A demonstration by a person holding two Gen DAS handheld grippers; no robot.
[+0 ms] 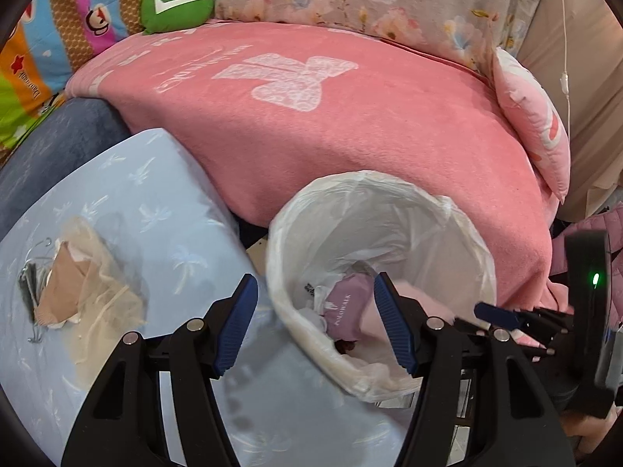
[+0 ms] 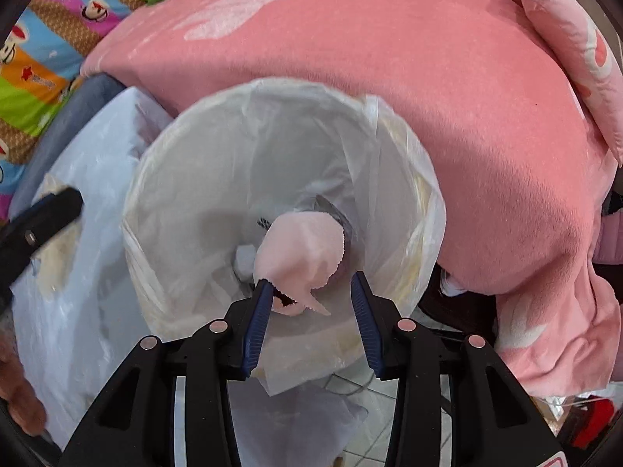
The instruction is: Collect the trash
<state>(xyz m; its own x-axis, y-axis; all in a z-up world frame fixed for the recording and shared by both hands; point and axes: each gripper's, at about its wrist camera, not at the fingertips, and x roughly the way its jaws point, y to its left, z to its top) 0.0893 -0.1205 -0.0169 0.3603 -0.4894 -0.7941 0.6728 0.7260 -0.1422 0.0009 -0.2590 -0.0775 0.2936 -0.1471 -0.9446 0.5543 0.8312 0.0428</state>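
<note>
A round bin lined with a white plastic bag (image 1: 373, 179) (image 2: 272, 85) stands against the pink-blanketed bed. My right gripper (image 2: 310, 280) points down over its mouth with the jaws apart. A pale pink cloth (image 2: 300, 249) hangs at the left fingertip and is clear of the right pad. Inside the bin lie a purple packet (image 1: 346, 307) and crumpled white waste. My left gripper (image 1: 314, 278) is open and empty over the bin's left rim. The right gripper (image 1: 514, 321) shows blurred at the right edge of the left wrist view. A clear bag with beige contents (image 1: 89, 288) lies on the light blue surface (image 1: 155, 202).
A pink blanket (image 1: 350, 116) covers the bed behind the bin, with a pink pillow (image 1: 533, 116) at the right. A green plush (image 1: 177, 6) and a bright cartoon quilt (image 1: 35, 58) lie at the far left. A small metal clip (image 1: 31, 284) rests beside the clear bag. Tiled floor (image 2: 373, 420) shows below the bin.
</note>
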